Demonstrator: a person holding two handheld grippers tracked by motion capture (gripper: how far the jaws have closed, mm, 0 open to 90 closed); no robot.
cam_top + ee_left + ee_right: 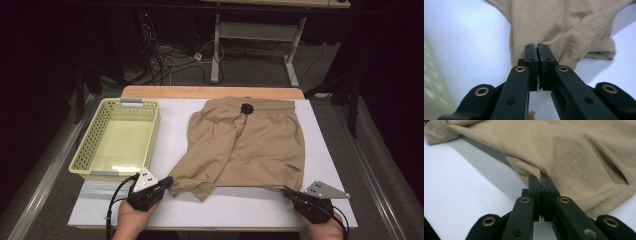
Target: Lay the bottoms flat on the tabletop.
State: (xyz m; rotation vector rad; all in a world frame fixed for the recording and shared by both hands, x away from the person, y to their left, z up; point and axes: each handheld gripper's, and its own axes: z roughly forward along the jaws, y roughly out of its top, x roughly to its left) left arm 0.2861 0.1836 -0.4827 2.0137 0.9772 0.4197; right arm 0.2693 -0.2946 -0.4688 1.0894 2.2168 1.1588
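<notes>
A pair of tan shorts (247,145) lay spread on the white table (240,205), waistband at the far side, leg hems toward the person. Taking the shorts as the reference: the left gripper (169,182) was at their near left hem, jaws pressed together with the hem fabric pinched between the pads, as the left gripper view (537,53) confirmed. That leg was bunched and drawn inward, with a fold of cloth lying over itself. The right gripper (288,191) was at the near right hem; the right gripper view (541,178) showed its jaws fully closed on the hem edge, the cloth lifted slightly off the table there. A pale yellow perforated basket (85,145) stood just left of the shorts, not touching them.
</notes>
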